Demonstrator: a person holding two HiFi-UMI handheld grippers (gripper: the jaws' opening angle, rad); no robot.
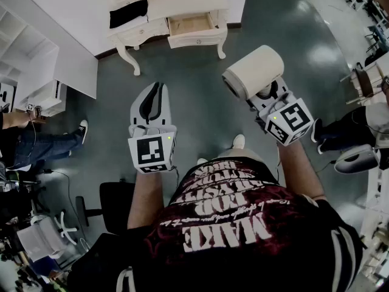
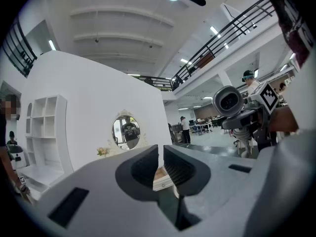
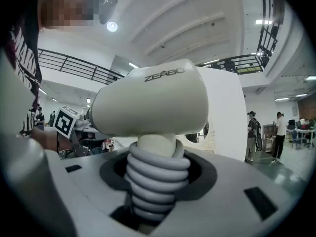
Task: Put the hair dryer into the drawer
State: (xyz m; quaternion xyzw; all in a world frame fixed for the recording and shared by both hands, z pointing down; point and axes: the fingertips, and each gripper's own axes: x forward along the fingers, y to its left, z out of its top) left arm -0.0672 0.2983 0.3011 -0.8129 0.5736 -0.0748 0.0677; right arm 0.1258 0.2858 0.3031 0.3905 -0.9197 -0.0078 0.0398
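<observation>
My right gripper (image 1: 265, 95) is shut on the cream hair dryer (image 1: 254, 72), which stands above the grey floor to the right. In the right gripper view the jaws clamp the hair dryer (image 3: 153, 102) by its handle, which has a grey cord (image 3: 155, 174) coiled round it. The left gripper (image 1: 152, 102) hangs level to the left of it, shut with nothing between its fingers. The white dressing table (image 1: 182, 5) stands far ahead with its right drawer (image 1: 191, 24) pulled open. In the left gripper view that drawer (image 2: 161, 178) shows past the left gripper (image 2: 161, 163).
A black cloth (image 1: 129, 12) lies on the dressing table's top. A white shelf unit (image 1: 30, 59) stands at the left, with a seated person (image 1: 24, 142) below it. A black office chair (image 1: 112, 205) is behind my left arm. An oval mirror (image 2: 126, 131) hangs on the white wall.
</observation>
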